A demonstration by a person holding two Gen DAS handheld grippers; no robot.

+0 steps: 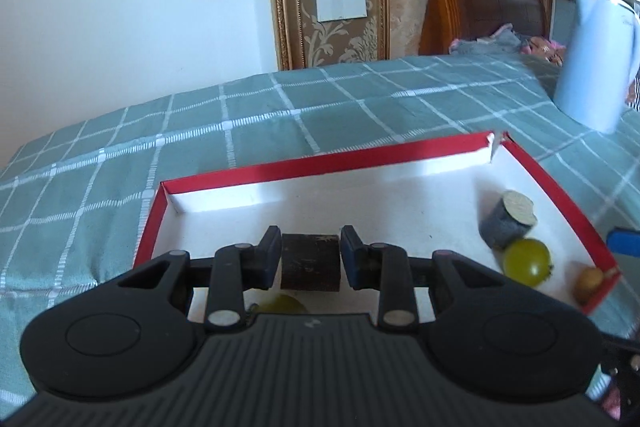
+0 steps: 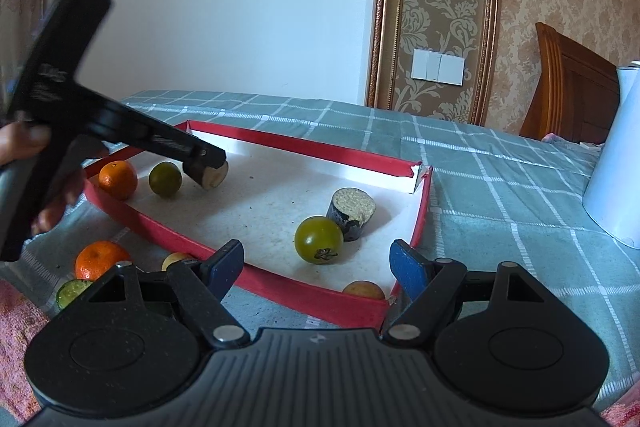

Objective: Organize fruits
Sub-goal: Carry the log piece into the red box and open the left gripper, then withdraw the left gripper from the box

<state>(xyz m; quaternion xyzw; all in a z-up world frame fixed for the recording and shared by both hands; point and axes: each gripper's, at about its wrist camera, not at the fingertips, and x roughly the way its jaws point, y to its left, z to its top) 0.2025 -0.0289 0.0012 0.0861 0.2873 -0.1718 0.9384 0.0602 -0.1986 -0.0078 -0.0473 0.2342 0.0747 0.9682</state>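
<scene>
Between the left gripper's (image 1: 310, 257) pads, seen from the left wrist, sits a dark stub of sugarcane (image 1: 310, 262), clamped on both flanks with the jaws nearly shut on it, carried low over the white floor of the red-rimmed tray (image 1: 320, 165). Ahead and to the right of the fingers lie a second cane stub (image 1: 505, 225), a green fruit (image 1: 526, 263) touching it, and a small brown fruit (image 1: 588, 283) in the near right corner. Another green fruit (image 1: 282, 303) peeks out just beneath the tool. Setting the piece down well likely means lowering it onto bare tray floor, clear of the fruit below, before releasing, since a round cane section may roll.

Across the bed, the right wrist view shows the left gripper (image 2: 208, 163) from the side, its held stub (image 2: 210, 177) just above or on the tray floor; contact cannot be told. An orange (image 2: 118, 179) and a green fruit (image 2: 165, 179) lie just beside it, inside the tray. The right gripper (image 2: 320, 267) stands wide open and empty near the tray's front rim (image 2: 304, 297). Outside the rim, left of its fingers, wait an orange (image 2: 98, 259), a pale fruit (image 2: 176, 259) and a lime half (image 2: 72, 291).
</scene>
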